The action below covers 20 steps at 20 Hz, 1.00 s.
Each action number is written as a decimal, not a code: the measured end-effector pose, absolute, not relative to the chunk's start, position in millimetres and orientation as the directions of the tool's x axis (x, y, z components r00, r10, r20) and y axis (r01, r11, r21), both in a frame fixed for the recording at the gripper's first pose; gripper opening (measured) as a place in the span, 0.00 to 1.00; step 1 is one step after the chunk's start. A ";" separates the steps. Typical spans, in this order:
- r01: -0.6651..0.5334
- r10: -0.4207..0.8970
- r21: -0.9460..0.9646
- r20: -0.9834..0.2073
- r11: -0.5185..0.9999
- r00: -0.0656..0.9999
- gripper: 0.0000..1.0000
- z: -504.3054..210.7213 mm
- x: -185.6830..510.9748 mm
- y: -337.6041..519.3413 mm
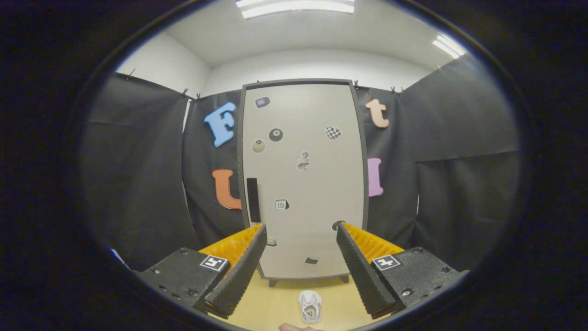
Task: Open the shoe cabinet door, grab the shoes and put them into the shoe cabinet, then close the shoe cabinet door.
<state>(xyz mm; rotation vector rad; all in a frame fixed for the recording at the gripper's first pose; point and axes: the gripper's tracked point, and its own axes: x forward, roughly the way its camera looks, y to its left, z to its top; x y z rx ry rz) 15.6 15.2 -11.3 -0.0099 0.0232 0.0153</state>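
one white shoe (310,306) lies on the pale wooden floor (275,303), its long axis running straight away from the camera toward the shoe cabinet (303,179). which end is the toe i cannot tell for sure; the opening with the insole seems to face up and toward the near side. it sits between the two fingers in the view, low down and near, well short of the cabinet's base.

the cabinet stands upright against the black cloth wall, a tall light-coloured box with a dark frame and short dark feet. its door (312,184) is shut flat, so whatever is inside is hidden. a dark vertical handle (253,200) sits along the door's left side, about mid-height. small stickers are scattered over the door face: a round dark one, a pale round one, a chequered heart, a little calendar and a few more too small to make out.

the gripper (301,230) is held with its fingers spread wide apart, released, nothing between them and nothing touching them. the left fingertip lines up just below the handle in the view, but it is well apart from the cabinet.

a bit of a hand (294,327) shows just below the shoe.
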 end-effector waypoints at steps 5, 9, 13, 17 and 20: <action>-0.047 0.049 -0.039 0.031 0.998 0.998 0.99 -2.4 33.7 27.7; -0.084 0.084 -0.025 -0.009 0.996 0.996 0.99 -13.5 62.3 46.4; -0.091 0.091 -0.030 -0.013 0.995 0.996 1.00 -17.2 93.3 64.6; -0.094 0.094 -0.068 -0.006 0.993 0.996 0.99 -21.3 132.2 85.8; -0.116 0.117 -0.052 0.010 0.992 0.993 1.00 -21.6 157.6 104.8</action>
